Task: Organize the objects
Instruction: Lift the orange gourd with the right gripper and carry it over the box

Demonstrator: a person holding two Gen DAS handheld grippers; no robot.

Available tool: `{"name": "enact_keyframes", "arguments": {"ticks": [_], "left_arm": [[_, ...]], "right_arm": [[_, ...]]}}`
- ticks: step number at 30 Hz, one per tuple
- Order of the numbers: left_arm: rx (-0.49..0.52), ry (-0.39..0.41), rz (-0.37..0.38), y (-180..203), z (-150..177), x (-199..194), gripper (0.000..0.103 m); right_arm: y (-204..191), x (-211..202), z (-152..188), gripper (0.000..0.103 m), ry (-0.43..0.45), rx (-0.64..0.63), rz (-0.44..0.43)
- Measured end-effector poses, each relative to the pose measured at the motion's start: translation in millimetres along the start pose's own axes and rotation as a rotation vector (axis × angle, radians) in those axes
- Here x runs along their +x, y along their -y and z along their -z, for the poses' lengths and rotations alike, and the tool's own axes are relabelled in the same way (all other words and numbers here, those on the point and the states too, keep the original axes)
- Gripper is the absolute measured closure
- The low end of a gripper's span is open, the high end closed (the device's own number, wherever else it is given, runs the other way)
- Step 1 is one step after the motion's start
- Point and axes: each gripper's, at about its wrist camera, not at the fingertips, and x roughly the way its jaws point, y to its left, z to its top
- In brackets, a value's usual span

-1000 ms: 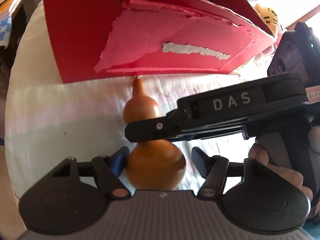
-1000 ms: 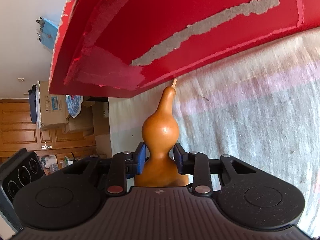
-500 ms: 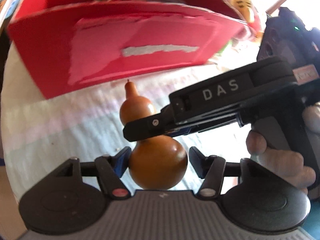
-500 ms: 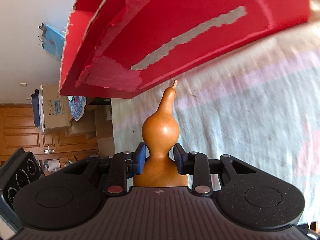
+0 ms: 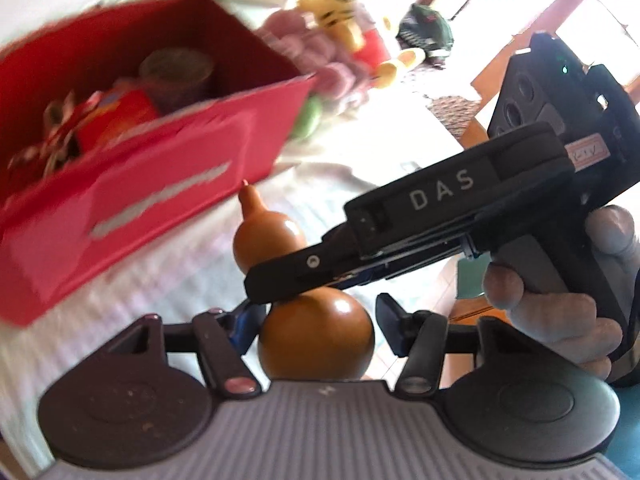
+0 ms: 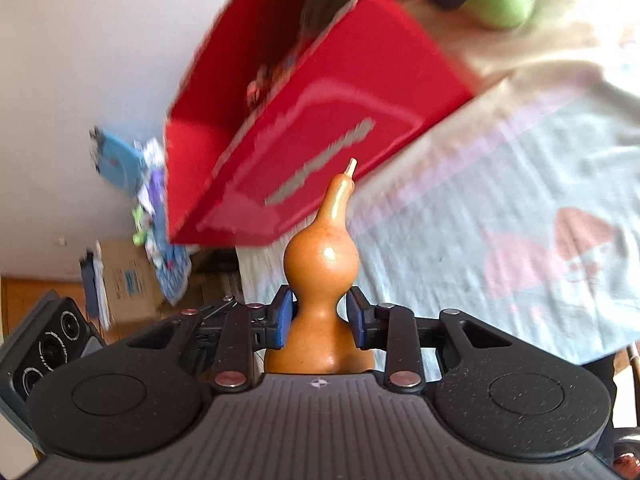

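A pale striped cloth (image 6: pixel 500 216) with a faded pink motif covers the surface. Beyond it a plain white wall (image 6: pixel 100 40) rises above a brown cardboard box (image 6: pixel 128 284) and wooden cabinet fronts (image 6: pixel 24 296). In the left wrist view, a dark green, blurred item (image 5: pixel 428 32) lies at the far edge, near bright window light.

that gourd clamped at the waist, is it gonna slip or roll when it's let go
The gourd looks glossy and hard, so it could slip, though the right gripper pinches its narrow waist, which probably locks it. Its rounded lower bulb suggests it may tip or roll once set in the red box. It likely stays stiff, not floppy.
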Motion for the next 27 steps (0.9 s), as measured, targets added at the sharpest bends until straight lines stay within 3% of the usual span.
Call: {"name": "enact_keyframes", "arguments": {"ticks": [8, 12, 19, 27], "left_arm": [[0.113, 0.094, 0.061, 18.0, -45.8, -5.1, 0.05], [0.149, 0.164, 0.056, 28.0, -70.7, -19.5, 0.05], [0.175, 0.276, -0.041, 30.1, -96.6, -60.6, 0.051], [0.108, 0.354, -0.198, -9.8, -119.1, -101.0, 0.05]], "right_arm": [[-14.9, -50.9, -0.3, 0.071, 0.222, -0.048, 0.0], [-23.0, -68.7, -14.8, 0.071, 0.289, -0.081, -0.03], [-53.3, -78.7, -51.5, 0.071, 0.322, -0.214, -0.079], [-109.7, -40.7, -106.6, 0.071, 0.26, -0.385, -0.156]]}}
